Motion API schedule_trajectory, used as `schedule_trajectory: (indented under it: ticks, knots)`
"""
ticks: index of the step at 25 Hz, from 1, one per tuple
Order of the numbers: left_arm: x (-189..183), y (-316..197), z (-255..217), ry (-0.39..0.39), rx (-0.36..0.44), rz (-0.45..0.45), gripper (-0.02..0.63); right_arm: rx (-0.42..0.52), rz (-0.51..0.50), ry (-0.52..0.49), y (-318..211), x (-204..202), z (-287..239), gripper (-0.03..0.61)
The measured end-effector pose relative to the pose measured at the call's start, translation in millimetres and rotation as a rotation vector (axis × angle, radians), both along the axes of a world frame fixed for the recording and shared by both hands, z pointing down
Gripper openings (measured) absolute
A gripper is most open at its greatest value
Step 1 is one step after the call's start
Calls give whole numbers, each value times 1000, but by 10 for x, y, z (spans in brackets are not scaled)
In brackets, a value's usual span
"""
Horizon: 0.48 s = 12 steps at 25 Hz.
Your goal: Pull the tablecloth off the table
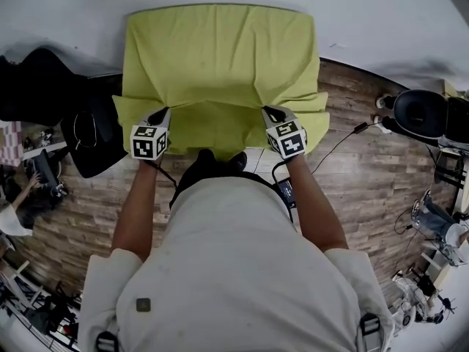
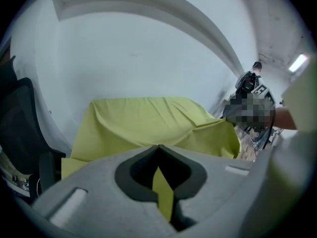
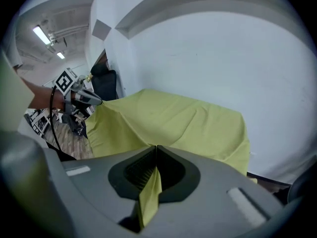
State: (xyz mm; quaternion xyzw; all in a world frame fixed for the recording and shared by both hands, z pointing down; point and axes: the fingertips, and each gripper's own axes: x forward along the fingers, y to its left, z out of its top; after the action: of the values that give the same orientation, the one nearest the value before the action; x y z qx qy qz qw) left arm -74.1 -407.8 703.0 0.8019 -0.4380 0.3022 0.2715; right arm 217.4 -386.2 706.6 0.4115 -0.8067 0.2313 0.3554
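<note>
The left gripper point(image 2: 158, 147) is clenched tight, its jaws pressed together on a pinched fold of the yellow-green tablecloth point(image 2: 143, 123). A narrow strip of the fabric runs back through the jaws toward the camera. The right gripper point(image 3: 156, 147) is closed the same way on its own fold of the cloth, with a strip hanging down behind its pads.

From the head view, the left gripper point(image 1: 160, 116) grips the cloth at the table's near-left corner and the right gripper point(image 1: 271, 114) at the near-right corner. Creases run out from each grip, and the near hem sags between them.

The tablecloth point(image 1: 220, 57) covers the whole table top to its far edge by the white wall point(image 1: 381, 20) and drapes over both side edges. A black chair point(image 1: 44, 86) stands off the left edge on the wooden floor point(image 1: 352, 167).
</note>
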Motion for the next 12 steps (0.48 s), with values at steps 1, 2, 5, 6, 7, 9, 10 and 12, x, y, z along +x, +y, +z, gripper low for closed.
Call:
schedule_trajectory:
  ticks: [1,2,5,6,7,9,10,12]
  knots:
    - [2,53,-95,14,17,-9,2,14,5,-15,32,11,-95,15]
    - [-2,103,-189,30,35,-19,2,31,9,-26,59,14,-190,15]
    - [-17,178,-476,81,93,-58,2,90,6,-55,70,-3,-478,17]
    - [-9,178,-581,94,114,-68,2,112,4,-66,58,-4,-589,17]
    - [9,181,-690,105,135,-76,3,135,2,-76,51,3,-706,17]
    - [57,205,-899,122,178,-86,3,185,-6,-90,64,38,-940,17]
    - [76,219,-1000,128,200,-90,3,210,-9,-96,75,57,-1056,17]
    - [98,252,-1212,135,247,-97,3,261,-11,-108,103,84,-1295,17]
